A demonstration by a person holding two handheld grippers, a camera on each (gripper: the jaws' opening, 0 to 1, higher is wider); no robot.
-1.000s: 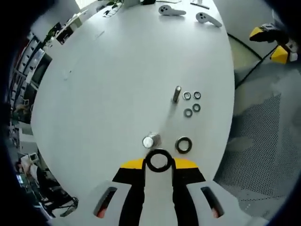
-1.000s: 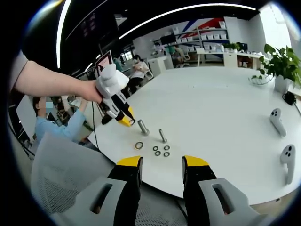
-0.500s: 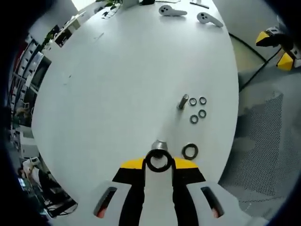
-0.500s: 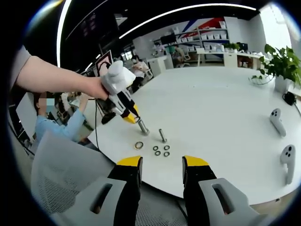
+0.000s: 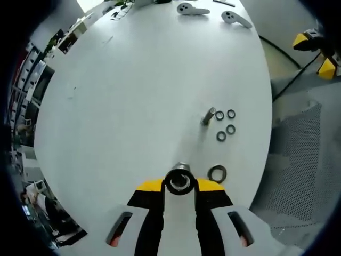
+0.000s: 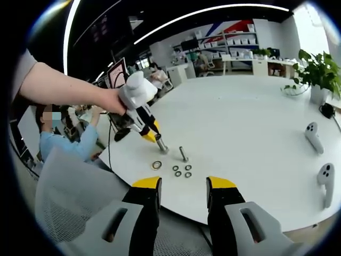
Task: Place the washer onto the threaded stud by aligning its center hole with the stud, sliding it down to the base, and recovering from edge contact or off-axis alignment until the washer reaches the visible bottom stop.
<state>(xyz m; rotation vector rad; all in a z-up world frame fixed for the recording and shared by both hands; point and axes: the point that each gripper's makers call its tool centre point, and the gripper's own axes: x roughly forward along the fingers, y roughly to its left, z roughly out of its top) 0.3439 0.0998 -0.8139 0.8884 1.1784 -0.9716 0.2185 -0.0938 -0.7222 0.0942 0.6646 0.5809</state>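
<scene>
Washer (image 5: 179,181) sat pinched in my closed left gripper (image 5: 179,188), its hole over the top of the stud (image 5: 181,168) near the table (image 5: 133,80) edge; sliding down remained. My right gripper (image 6: 183,188) hung open, empty.

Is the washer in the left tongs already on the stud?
Cannot tell: washer ring surrounds the stud top, depth unclear.
</scene>
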